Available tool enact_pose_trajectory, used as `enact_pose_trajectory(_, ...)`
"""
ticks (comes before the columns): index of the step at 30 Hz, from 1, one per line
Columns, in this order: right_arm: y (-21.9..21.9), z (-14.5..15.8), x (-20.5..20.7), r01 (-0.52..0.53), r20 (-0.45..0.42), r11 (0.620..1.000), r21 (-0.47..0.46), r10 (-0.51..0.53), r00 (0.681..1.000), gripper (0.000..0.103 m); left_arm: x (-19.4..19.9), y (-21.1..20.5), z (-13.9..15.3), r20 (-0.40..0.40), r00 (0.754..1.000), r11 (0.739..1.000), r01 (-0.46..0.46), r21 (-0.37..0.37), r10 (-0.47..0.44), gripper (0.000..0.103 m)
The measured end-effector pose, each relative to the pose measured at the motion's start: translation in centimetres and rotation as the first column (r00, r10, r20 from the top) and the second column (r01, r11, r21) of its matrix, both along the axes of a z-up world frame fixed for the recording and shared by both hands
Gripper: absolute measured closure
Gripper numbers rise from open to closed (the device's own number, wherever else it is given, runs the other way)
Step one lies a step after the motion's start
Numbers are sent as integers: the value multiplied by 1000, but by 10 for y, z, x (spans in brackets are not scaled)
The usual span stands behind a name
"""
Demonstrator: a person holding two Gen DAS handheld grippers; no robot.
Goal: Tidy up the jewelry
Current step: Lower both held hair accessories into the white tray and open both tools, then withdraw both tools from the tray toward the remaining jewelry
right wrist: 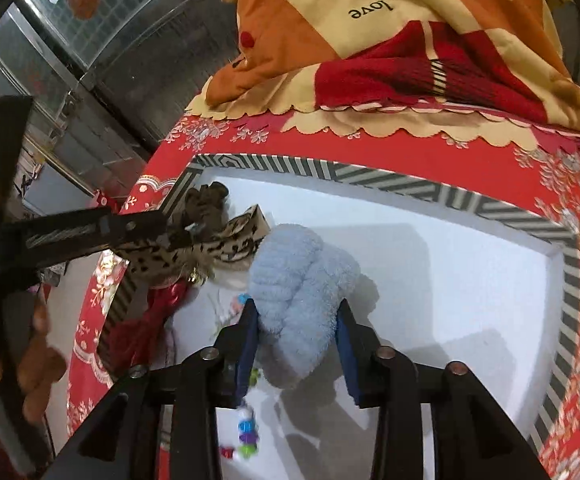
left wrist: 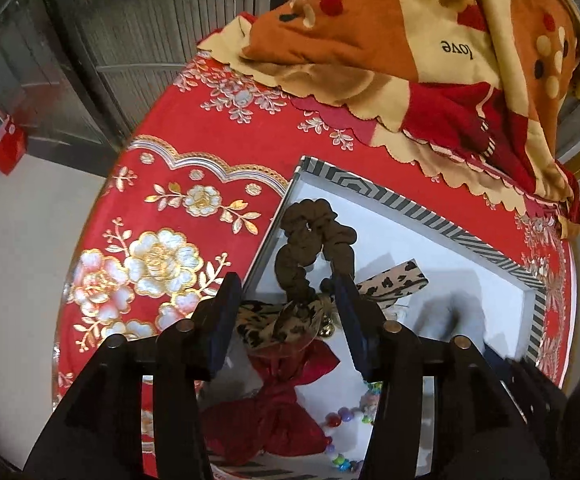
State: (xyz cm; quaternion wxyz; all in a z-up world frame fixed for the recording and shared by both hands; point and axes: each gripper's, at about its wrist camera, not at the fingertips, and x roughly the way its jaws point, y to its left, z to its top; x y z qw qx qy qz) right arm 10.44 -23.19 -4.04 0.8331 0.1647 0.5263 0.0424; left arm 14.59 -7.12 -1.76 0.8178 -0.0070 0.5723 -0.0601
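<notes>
A white box with a black-and-white striped rim (left wrist: 430, 216) lies on the red flowered table. My left gripper (left wrist: 286, 292) hangs open over its left corner, and a brown scrunchie (left wrist: 314, 240) lies in the box just beyond the fingertips, free of the pads. Under that gripper are a leopard-print bow (left wrist: 274, 324), a red bow (left wrist: 282, 408) and a string of coloured beads (left wrist: 350, 432). My right gripper (right wrist: 296, 316) is over the middle of the box (right wrist: 410, 188), shut on a fluffy light-blue scrunchie (right wrist: 302, 280) that fills the gap between its pads. The left gripper's finger (right wrist: 138, 228) reaches in from the left.
A folded orange, cream and red blanket (left wrist: 430, 48) covers the far side of the table (left wrist: 162, 208). The right half of the box floor (right wrist: 470, 280) is bare white. A person's hand (right wrist: 38, 352) holds the left tool. Glass cabinet doors (left wrist: 70, 60) stand beyond the table's left edge.
</notes>
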Motion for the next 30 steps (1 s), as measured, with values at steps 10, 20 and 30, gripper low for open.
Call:
enact_pose_trajectory(10, -10, 5, -4, 24, 34, 999, 34, -25, 999, 44, -15, 5, 6, 4, 1000, 1000, -1, 11, 1, 55)
enact_pose_trajectory(20, -14, 37, -42, 27, 47, 999, 28, -29, 998, 42, -47, 6, 16, 27, 999, 998, 28, 50, -29, 55)
enact_pose_trajectory(30, -4, 66, -107, 24, 49, 1000, -7, -23, 999, 42, -102, 19, 33, 61, 996, 996, 61, 72, -66, 55)
